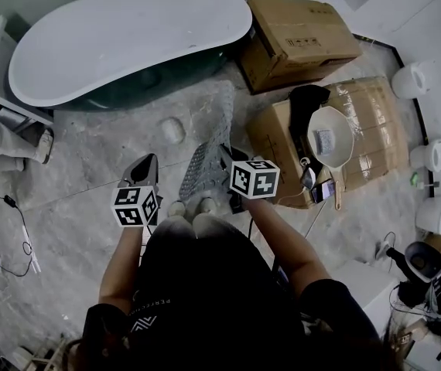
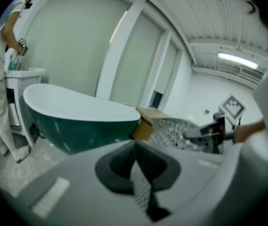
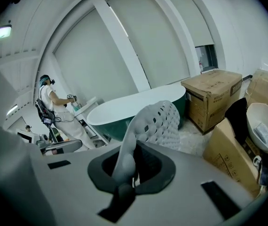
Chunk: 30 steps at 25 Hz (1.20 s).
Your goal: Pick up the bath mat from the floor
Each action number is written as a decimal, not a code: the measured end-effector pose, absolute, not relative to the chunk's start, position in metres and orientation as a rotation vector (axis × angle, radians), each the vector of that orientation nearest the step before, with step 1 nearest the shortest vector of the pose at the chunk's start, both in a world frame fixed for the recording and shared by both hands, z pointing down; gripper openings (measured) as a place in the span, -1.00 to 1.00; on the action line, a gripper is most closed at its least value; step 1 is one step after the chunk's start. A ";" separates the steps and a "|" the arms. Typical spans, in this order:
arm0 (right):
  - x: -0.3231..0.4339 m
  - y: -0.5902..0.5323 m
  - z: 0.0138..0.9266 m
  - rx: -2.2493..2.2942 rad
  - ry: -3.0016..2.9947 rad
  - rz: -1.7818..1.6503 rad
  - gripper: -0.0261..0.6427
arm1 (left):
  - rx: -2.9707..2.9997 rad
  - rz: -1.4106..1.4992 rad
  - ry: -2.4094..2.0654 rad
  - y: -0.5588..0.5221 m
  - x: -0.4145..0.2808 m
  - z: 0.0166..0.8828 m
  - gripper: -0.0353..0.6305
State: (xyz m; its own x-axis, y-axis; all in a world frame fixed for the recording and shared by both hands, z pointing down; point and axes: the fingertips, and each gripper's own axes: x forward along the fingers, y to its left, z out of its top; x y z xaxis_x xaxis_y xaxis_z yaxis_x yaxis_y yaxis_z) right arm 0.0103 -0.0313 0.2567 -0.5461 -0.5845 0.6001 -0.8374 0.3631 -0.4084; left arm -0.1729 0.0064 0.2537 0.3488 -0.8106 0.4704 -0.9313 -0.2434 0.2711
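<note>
Grey perforated bath mat clamped by both left gripper and right gripper, near edge up; far end likely not clear of the floor yet.

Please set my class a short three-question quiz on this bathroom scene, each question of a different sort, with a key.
1. True or false: the grey perforated rubber bath mat lies spread out flat, untouched.
2. The left tool and the right tool are shut on: A nothing; B the mat; C each other.
3. Fill in: the oval bathtub, white inside, is dark ___ outside.
Key: 1 false; 2 B; 3 green.
</note>
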 end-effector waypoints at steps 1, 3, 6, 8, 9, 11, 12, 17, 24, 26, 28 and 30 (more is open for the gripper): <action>0.009 -0.030 0.252 1.247 -2.288 1.000 -0.89 | 2.120 0.311 -1.516 0.008 -0.172 0.249 -0.87; 0.006 -0.027 0.243 1.243 -2.311 1.009 -0.89 | 2.129 0.301 -1.521 0.010 -0.172 0.240 -0.87; 0.001 -0.023 0.230 1.225 -2.345 1.008 -0.89 | 2.134 0.281 -1.531 0.011 -0.170 0.230 -0.87; -0.001 -0.021 0.224 1.215 -2.365 1.007 -0.89 | 2.128 0.252 -1.538 0.013 -0.170 0.224 -0.87; -0.002 -0.019 0.222 1.210 -2.372 1.007 -0.89 | 2.124 0.236 -1.539 0.014 -0.169 0.221 -0.87; -0.004 -0.015 0.217 1.204 -2.383 1.006 -0.89 | 2.121 0.216 -1.538 0.016 -0.169 0.217 -0.87; -0.005 -0.014 0.216 1.201 -2.387 1.002 -0.89 | 2.123 0.211 -1.538 0.017 -0.169 0.214 -0.87; -0.007 -0.010 0.214 1.189 -2.385 0.966 -0.89 | 2.116 0.188 -1.560 0.021 -0.173 0.207 -0.87; -0.010 0.000 0.211 1.202 -2.391 0.945 -0.89 | 2.106 0.193 -1.562 0.027 -0.176 0.207 -0.87; -0.009 0.000 0.210 1.203 -2.392 0.937 -0.89 | 2.109 0.194 -1.561 0.029 -0.175 0.206 -0.87; -0.009 0.002 0.209 1.202 -2.394 0.923 -0.89 | 2.109 0.195 -1.563 0.032 -0.175 0.207 -0.87; -0.007 0.003 0.210 1.203 -2.394 0.917 -0.89 | 2.104 0.197 -1.566 0.035 -0.176 0.209 -0.87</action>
State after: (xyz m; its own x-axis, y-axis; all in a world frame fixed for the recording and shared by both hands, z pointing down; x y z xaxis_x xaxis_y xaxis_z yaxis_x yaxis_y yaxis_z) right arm -0.0068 0.0031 0.2102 -0.6000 -0.6022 0.5266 -0.8000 0.4431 -0.4046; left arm -0.1756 0.0349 0.2090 0.3257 -0.8550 0.4035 -0.9283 -0.2084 0.3078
